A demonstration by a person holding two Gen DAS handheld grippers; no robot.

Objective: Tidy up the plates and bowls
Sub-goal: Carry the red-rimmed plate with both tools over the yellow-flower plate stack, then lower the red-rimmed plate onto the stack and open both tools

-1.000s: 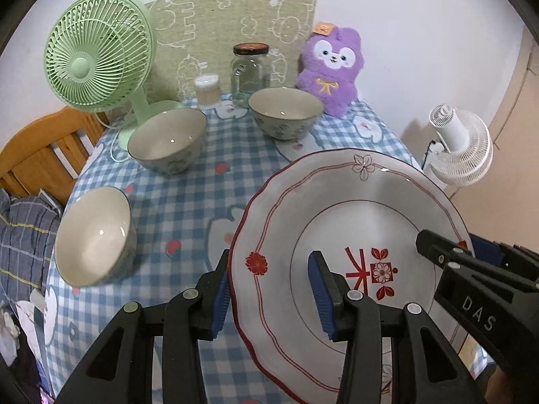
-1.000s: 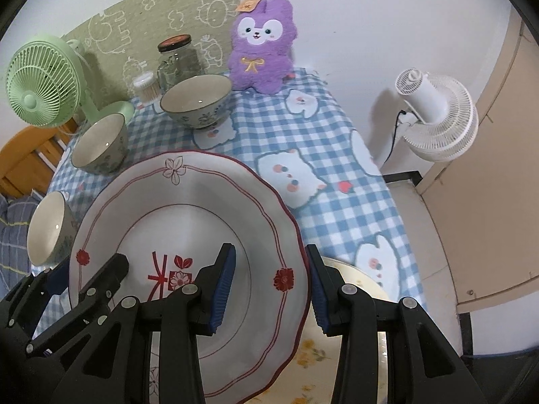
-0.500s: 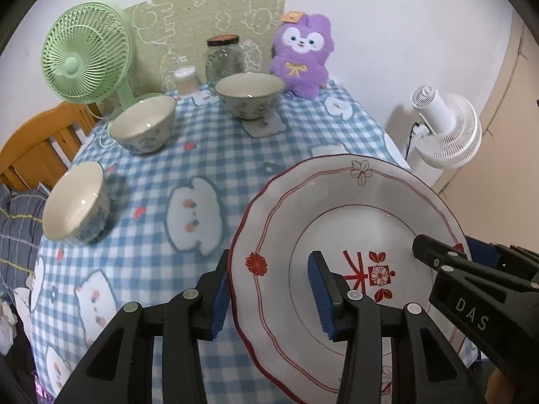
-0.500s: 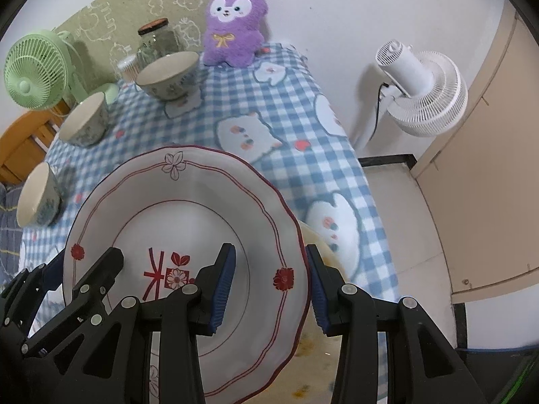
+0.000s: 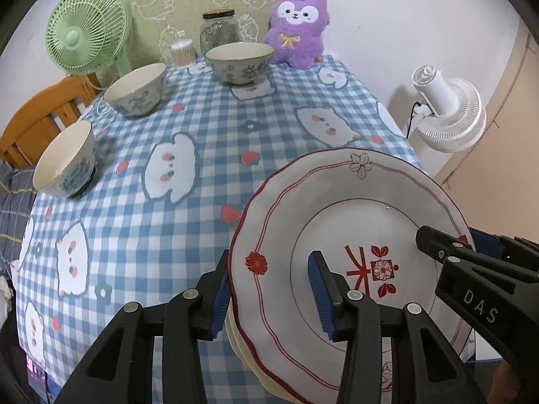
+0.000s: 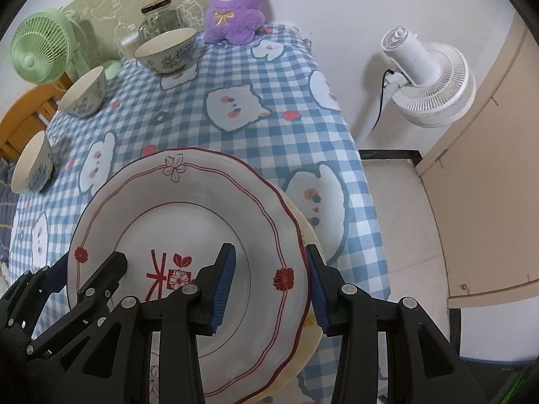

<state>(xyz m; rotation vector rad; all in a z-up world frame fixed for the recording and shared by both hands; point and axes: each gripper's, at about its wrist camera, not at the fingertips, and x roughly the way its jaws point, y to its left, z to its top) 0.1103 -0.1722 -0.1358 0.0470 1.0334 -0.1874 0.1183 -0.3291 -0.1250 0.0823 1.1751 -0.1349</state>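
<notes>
A white plate with red trim and a red flower mark (image 5: pixel 353 219) (image 6: pixel 188 222) hangs just over a cream plate (image 5: pixel 242 346) (image 6: pixel 308 232) that lies at the table's near right corner. My left gripper (image 5: pixel 269 269) is shut on the plate's left rim, one blue pad outside and one inside. On the opposite rim my right gripper (image 6: pixel 269 259) is shut the same way. Three patterned bowls stand apart on the checked cloth: one far back (image 5: pixel 239 62), one at the back left (image 5: pixel 136 89), one at the left edge (image 5: pixel 64 160).
Along the back wall stand a green fan (image 5: pixel 84 30), a glass jar (image 5: pixel 219 30), a small toothpick pot (image 5: pixel 183 52) and a purple plush (image 5: pixel 296 23). A white floor fan (image 6: pixel 427 77) stands past the table's right edge. A wooden chair (image 5: pixel 40 118) is at the left.
Both grippers have carried the plate back toward the near right corner and lower. The bowls now look farther off, and the cream plate shows right under the held plate.
</notes>
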